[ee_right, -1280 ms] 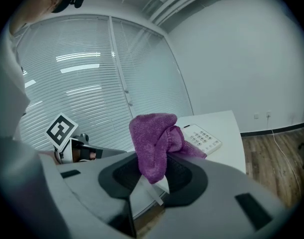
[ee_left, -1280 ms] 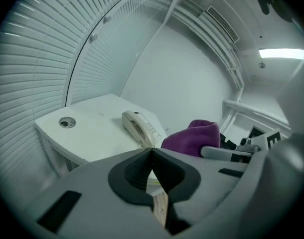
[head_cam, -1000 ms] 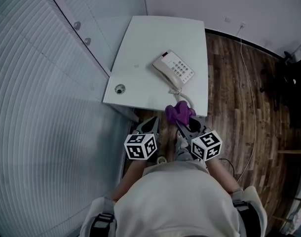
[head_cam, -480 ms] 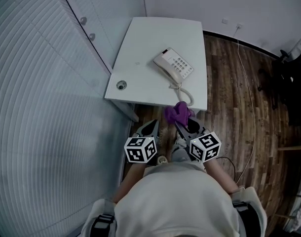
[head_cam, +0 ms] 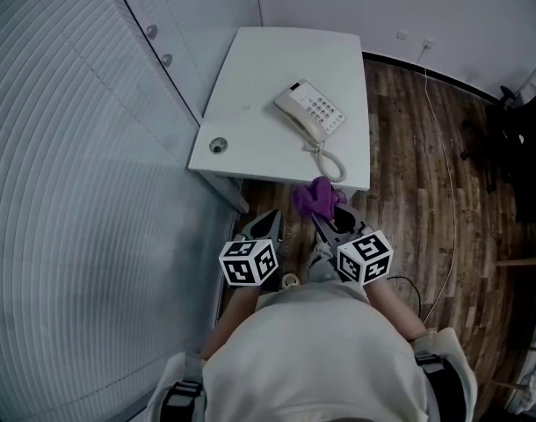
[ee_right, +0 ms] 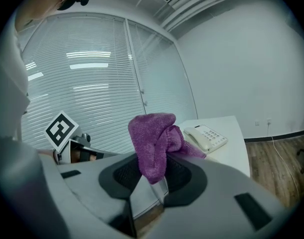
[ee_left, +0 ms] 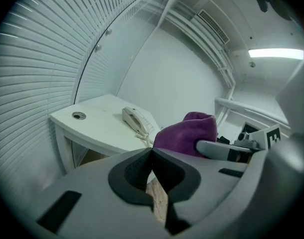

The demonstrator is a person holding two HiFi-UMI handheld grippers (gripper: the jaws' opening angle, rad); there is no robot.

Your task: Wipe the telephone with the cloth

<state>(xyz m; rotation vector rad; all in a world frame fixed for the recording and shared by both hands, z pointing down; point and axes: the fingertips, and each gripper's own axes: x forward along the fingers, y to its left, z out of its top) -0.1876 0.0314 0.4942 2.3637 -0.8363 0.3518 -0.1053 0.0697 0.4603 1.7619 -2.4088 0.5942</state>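
Observation:
A cream telephone (head_cam: pixel 310 112) with a coiled cord lies on the white desk (head_cam: pixel 250 86), toward its right half; it also shows as the telephone (ee_left: pixel 136 120) and the telephone (ee_right: pixel 206 136). My right gripper (head_cam: pixel 325 214) hangs just off the desk's near edge, shut on a bunched purple cloth (head_cam: pixel 318 197). That cloth (ee_right: pixel 154 143) stands up between the pads. My left gripper (head_cam: pixel 266 227) is beside it, shut with nothing in it. From the left gripper (ee_left: pixel 152 171) the cloth (ee_left: pixel 187 133) shows at right.
A round cable hole (head_cam: pixel 218 146) sits in the desk's near left corner. Frosted blinds and glass wall (head_cam: pixel 83 148) run along the left. Wooden floor (head_cam: pixel 417 174) lies right of the desk, with a thin white cable (head_cam: pixel 448 165) across it and dark furniture (head_cam: pixel 523 139) at far right.
The desk and telephone now sit slightly farther from both grippers in the head view. Both grippers shifted a little, still side by side. The cloth stays gripped.

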